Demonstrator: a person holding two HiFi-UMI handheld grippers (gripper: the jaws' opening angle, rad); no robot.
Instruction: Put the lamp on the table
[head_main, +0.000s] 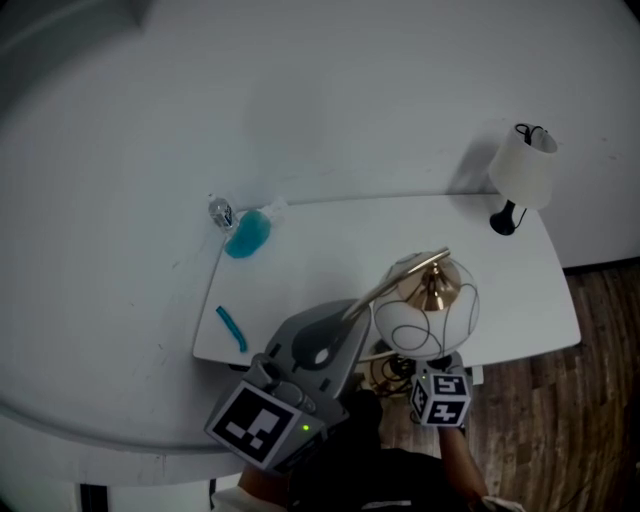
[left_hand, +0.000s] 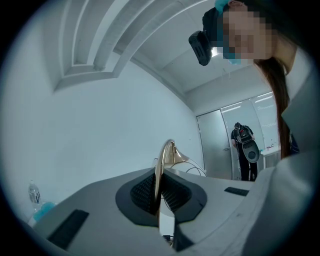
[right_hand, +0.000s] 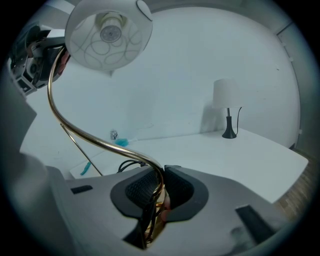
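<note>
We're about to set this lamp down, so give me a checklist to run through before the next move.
1. Left hand-held gripper shut on the lamp at its gold stem: ok.
2. Right hand-held gripper shut on the same stem: ok.
3. Bare space mid-table: ok.
4. Small white-shaded lamp and blue bottle stand clear of that space: ok.
5. Black cord free of snags: cannot tell.
6. Lamp base over the table: cannot tell, it is hidden.

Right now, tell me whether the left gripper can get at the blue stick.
Probably not: the left gripper is shut on the lamp stem. The blue stick itself lies in the open near the table edge.
</note>
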